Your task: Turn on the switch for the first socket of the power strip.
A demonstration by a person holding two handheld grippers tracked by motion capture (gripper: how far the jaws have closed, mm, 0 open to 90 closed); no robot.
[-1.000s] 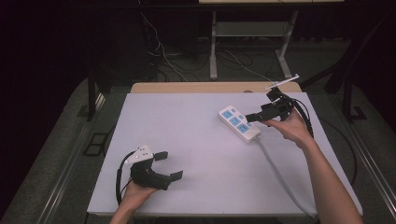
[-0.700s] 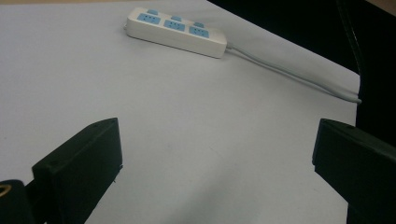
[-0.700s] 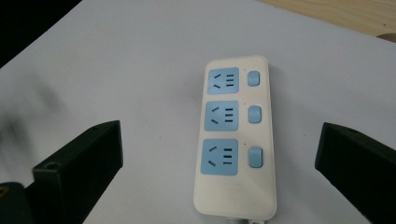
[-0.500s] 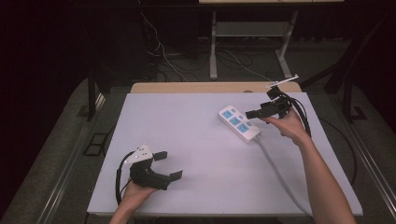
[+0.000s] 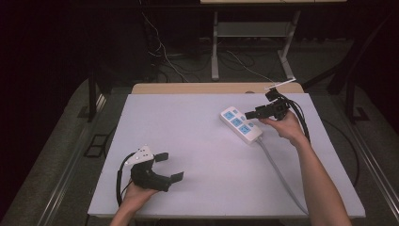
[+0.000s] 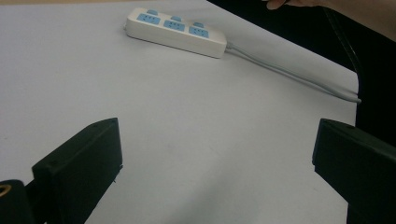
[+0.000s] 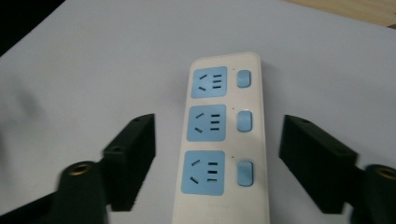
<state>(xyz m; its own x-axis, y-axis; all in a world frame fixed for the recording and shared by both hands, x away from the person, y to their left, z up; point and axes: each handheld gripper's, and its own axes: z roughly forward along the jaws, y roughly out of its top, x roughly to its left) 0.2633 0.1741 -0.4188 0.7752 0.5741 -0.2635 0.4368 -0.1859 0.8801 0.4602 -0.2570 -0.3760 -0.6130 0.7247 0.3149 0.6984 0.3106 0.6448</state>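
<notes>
White table top (image 5: 197, 141), wooden board (image 5: 188, 88) behind it.

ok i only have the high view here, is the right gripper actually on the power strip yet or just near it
observer: not on it yet. the right gripper has a jaw on either side of the power strip, with a gap showing on both sides. the jaws have just been closing.
operator: how far along it is the gripper
observer: the jaw tips are about level with the middle of its three blue sockets, and each socket has a small blue switch beside it.
operator: and the left one, holding anything
observer: no, the left gripper has its jaws wide open with just bare table between them.
</notes>
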